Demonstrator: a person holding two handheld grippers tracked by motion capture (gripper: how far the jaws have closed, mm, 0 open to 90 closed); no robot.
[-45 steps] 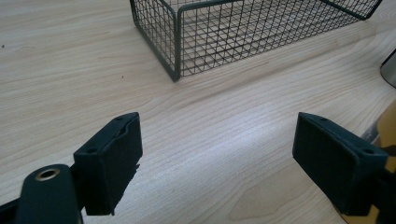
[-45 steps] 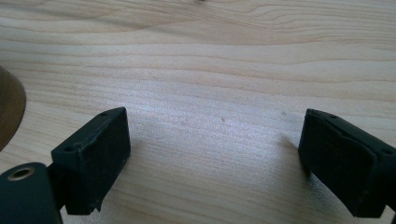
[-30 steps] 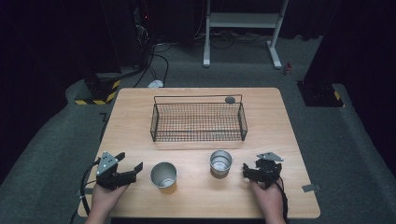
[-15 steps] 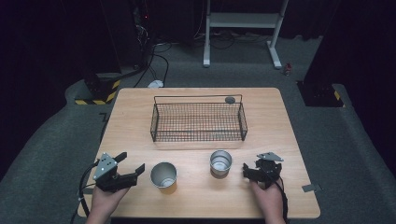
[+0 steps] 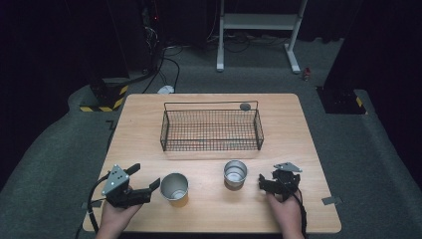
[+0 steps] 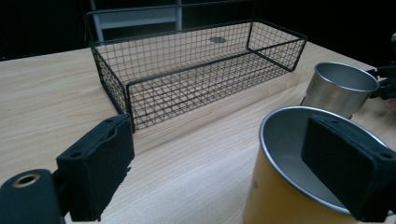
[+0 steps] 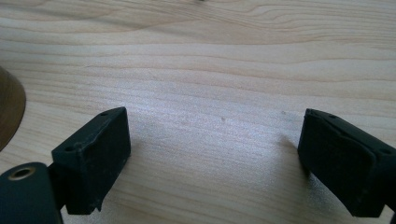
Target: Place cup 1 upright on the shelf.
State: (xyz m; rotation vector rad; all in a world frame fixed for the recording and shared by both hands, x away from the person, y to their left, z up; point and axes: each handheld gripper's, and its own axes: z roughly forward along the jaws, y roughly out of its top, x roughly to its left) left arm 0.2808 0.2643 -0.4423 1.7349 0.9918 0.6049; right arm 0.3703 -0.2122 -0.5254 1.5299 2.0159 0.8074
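Left gripper (image 5: 147, 178): held in the person's left hand (image 5: 115, 215) at the near left of the table (image 5: 149, 224). Its jaws have just been opening and now stand apart. In the left gripper view one pad (image 6: 343, 165) sits over the mouth of the yellow cup (image 6: 299, 186) and the other pad (image 6: 95, 165) stands well clear over bare wood, so the cup's near wall lies between the jaws without being pressed.

Yellow cup: upright, just right of the left gripper, in front of the basket (image 5: 211, 130).

Basket: black wire, at the table's centre, set back from both cups. A small dark disc (image 5: 245, 106) lies behind its far right corner.

Steel cup (image 5: 235, 173): upright, right of the yellow cup and apart from it, in front of the basket.

Right gripper (image 5: 262, 183): held in the right hand (image 5: 286, 211) near the steel cup, pointing toward it without touching. Its jaws are spread wide over bare wood, with nothing between them.
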